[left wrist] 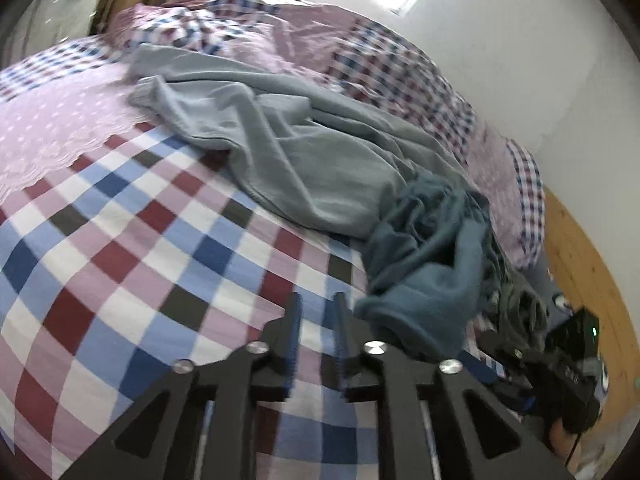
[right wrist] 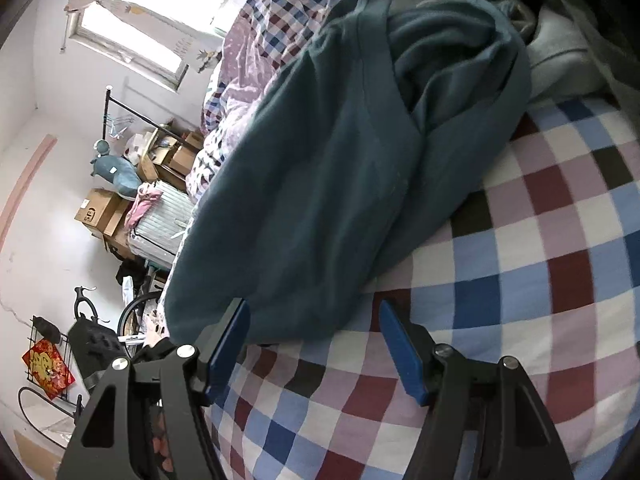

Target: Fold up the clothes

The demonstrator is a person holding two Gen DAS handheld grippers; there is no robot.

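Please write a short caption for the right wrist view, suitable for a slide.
Open right gripper poised at the edge of a crumpled teal garment lying on a checked bedsheet.

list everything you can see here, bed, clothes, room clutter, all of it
checked bed cover: one, blue, red, white and dark squares, under both grippers
pink lace-edged cloth: one, on the bed's far left
rumpled quilt: one, small checks with pink, behind the clothes
light grey-blue garment: one, crumpled mid-bed
dark teal garment: one, bunched at the bed edge, just ahead of the right gripper
cardboard boxes: several, brown, stacked on the floor by the wall
window: one, bright, above the boxes
red paper decoration: one, low on the wall
left gripper: black, blue pads, narrow gap, empty
right gripper: black, blue pads, wide open
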